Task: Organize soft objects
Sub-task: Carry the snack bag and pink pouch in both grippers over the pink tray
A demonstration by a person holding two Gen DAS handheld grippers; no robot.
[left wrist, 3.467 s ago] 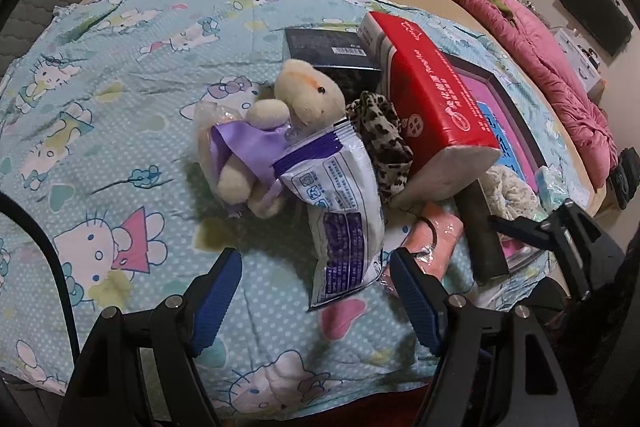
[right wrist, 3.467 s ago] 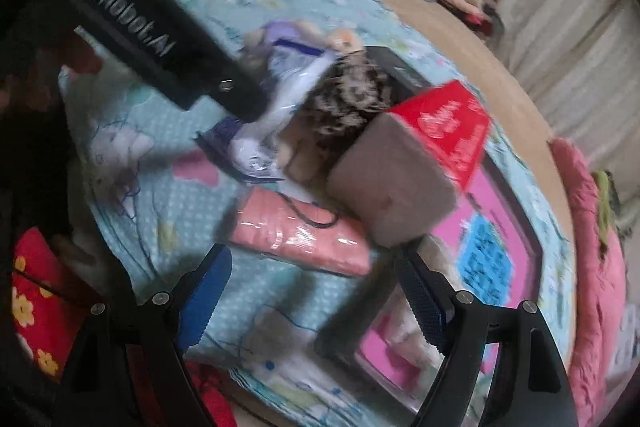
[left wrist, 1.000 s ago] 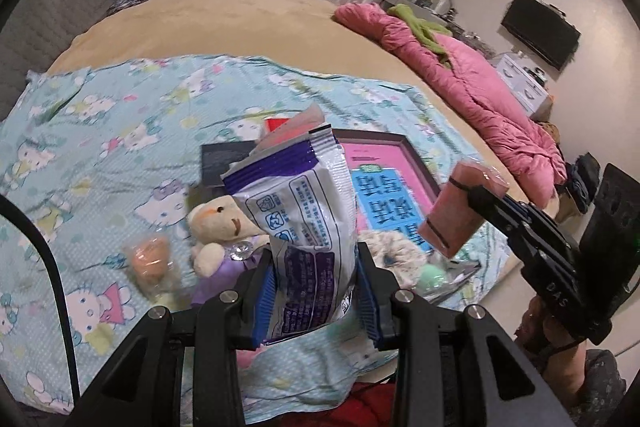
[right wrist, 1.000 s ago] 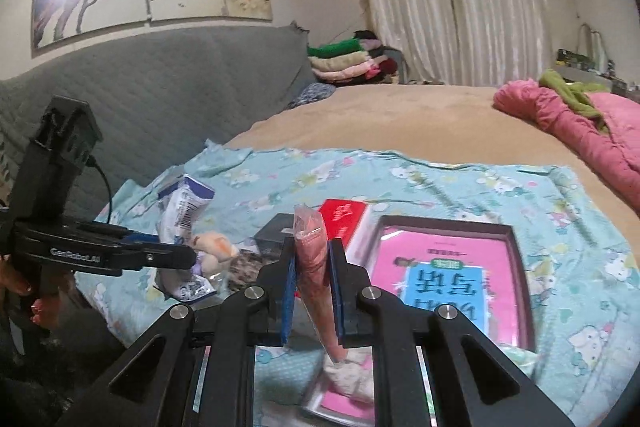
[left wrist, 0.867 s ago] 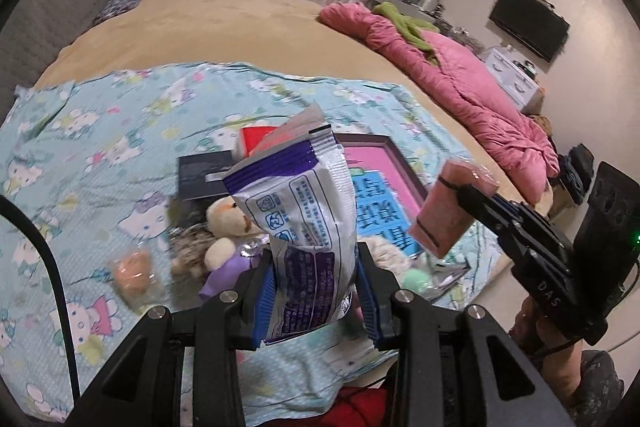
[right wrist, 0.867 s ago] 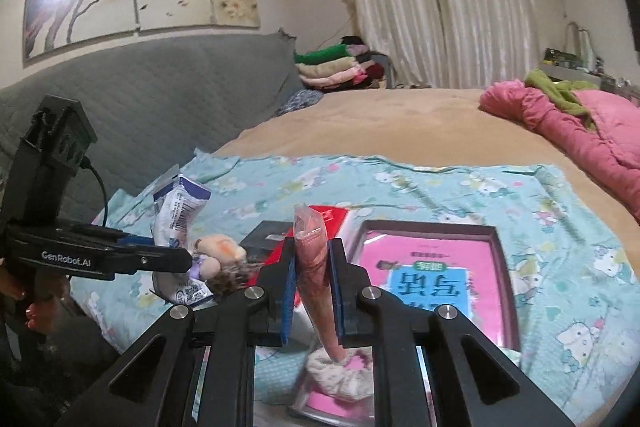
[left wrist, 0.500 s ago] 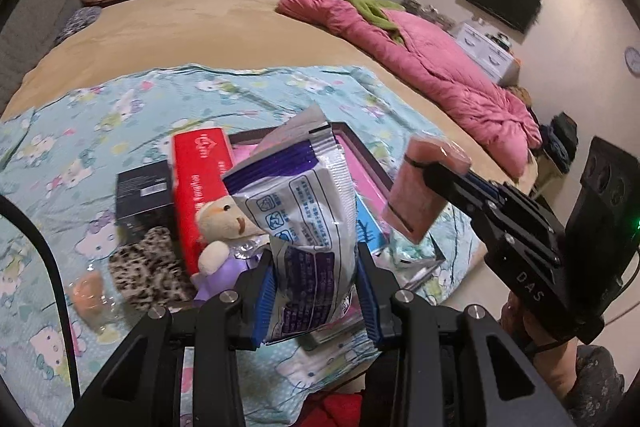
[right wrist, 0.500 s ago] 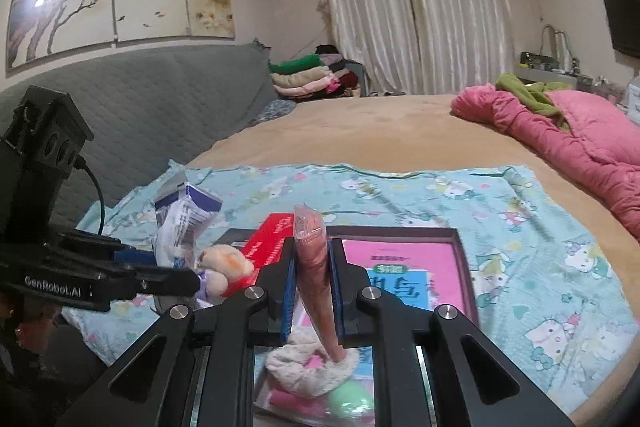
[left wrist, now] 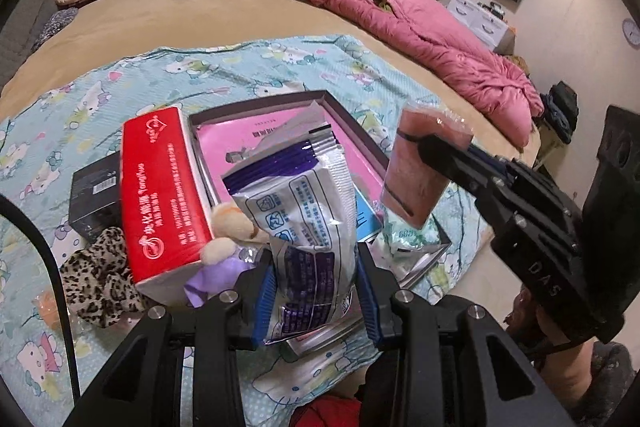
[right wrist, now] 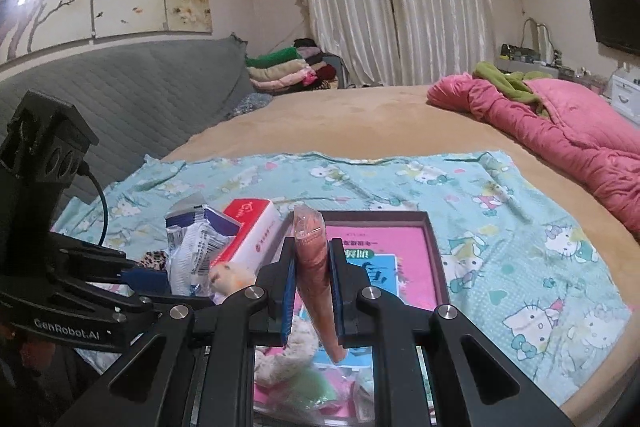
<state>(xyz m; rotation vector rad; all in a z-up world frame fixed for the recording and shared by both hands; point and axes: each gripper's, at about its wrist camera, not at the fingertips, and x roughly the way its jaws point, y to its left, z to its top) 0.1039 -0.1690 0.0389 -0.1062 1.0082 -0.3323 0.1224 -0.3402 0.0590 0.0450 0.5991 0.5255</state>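
Left tongs (left wrist: 316, 291) clamped on white-and-purple foil sachet (left wrist: 304, 203), right tongs (right wrist: 312, 291) clamped on pink plastic-wrapped pack (right wrist: 316, 267), both above dark-framed pink tray (left wrist: 256, 107), red rectangular tissue box (left wrist: 160, 187) leaning beside, cream plush bear (left wrist: 228, 239) beneath.

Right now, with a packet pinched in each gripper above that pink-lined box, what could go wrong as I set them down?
1. The left gripper pinches only the bottom of the white and purple packet; the tall upper part could flop or slide out.
2. The two grippers are close: the right gripper with its pink packet could bump the left one over the box.
3. The box already holds soft items near its front, so packets may land on top and spill.
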